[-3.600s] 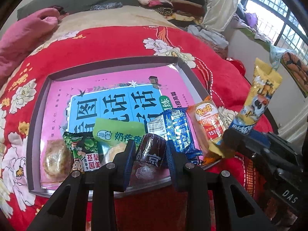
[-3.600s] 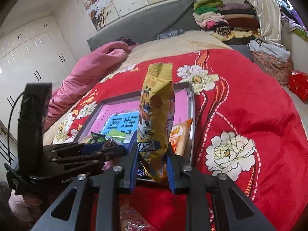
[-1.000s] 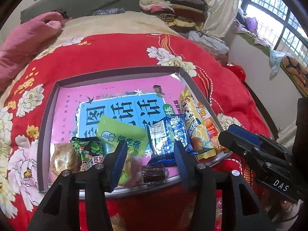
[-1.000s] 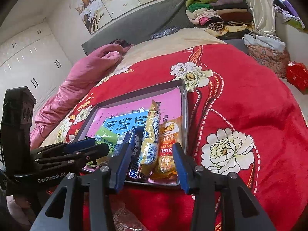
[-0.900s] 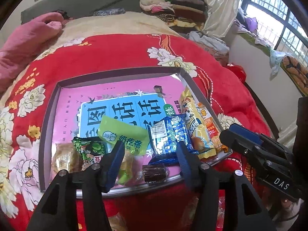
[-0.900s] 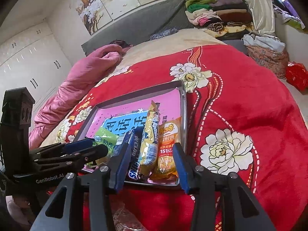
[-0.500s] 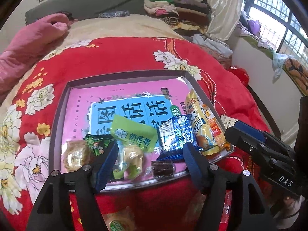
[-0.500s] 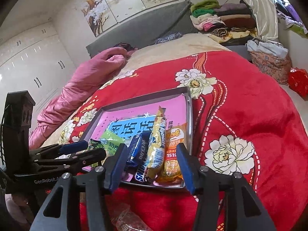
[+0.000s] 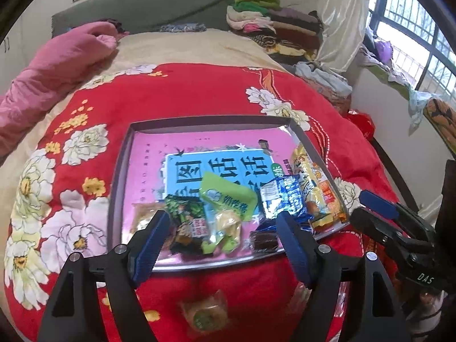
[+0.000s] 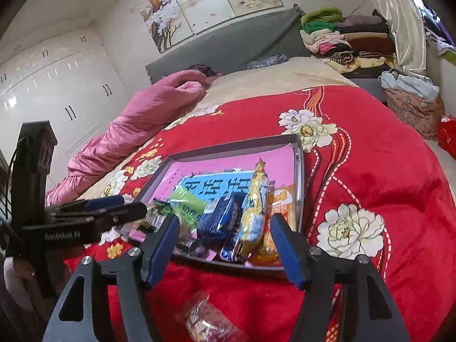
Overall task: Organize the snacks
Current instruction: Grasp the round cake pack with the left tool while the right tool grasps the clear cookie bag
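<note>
I had both tools released above the tray's [image 9: 119,176] near rim: left gripper [image 9: 221,245] and right gripper [image 10: 225,245] were opening, nothing between their jaws. Snacks lay along that rim, from the green packet [image 9: 186,222] rightward to the yellow packet [image 9: 309,188]. Next, I judged, a wrapped snack [image 9: 206,315] loose on the blanket before the tray needed grasping.

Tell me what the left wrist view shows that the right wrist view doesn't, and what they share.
Left only: the window, a round green-label snack on the blanket below the tray, and the small brown snack lying plainly in the tray.

Right only: the white wardrobe, the wall painting, and a clear-wrapped snack on the blanket.

Both: the tray with its row of snacks, the red blanket, and both grippers, left gripper and right gripper, opening with nothing gripped.
</note>
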Motion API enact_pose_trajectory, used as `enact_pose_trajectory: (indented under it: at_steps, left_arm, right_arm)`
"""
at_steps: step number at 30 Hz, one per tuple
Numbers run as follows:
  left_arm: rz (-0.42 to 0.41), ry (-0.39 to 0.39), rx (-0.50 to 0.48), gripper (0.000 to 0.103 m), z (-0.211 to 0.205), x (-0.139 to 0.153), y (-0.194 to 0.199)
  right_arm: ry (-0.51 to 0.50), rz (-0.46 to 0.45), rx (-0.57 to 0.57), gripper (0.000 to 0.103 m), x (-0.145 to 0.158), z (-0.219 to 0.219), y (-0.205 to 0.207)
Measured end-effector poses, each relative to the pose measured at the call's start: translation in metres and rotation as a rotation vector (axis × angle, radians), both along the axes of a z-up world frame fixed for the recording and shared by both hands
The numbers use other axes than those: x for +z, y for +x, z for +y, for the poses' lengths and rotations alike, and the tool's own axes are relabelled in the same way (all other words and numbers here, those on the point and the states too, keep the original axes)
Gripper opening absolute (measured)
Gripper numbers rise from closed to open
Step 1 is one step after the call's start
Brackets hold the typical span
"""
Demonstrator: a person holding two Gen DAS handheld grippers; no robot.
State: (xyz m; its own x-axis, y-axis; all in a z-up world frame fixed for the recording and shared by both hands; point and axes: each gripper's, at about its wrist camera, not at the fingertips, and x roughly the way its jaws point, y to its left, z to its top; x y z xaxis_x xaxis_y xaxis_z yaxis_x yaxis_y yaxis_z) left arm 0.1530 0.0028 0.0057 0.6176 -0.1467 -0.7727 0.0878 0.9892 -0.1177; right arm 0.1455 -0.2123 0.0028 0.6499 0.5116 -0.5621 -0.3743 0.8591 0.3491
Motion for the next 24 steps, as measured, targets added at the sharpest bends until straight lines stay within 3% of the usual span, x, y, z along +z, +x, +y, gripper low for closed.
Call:
enact_pose_trajectory:
  at_steps: [8,19,24]
  left_arm:
    - [0.034,0.022,-0.023,0.079,0.015,-0.009,-0.024]
    - [0.165,0.084,-0.032,0.079,0.019,-0.062,-0.052]
    - [0.211,0.062,-0.029,0.079,0.014,-0.077,-0.051]
  right_arm:
    - [-0.039,0.049,0.054,0.070,-0.002,0.001,-0.018]
    - [-0.390,0.071,0.242,0.070,-0.031,0.044,-0.041]
    - [-0.543,0.072,0.306,0.070,-0.052,0.060,-0.049]
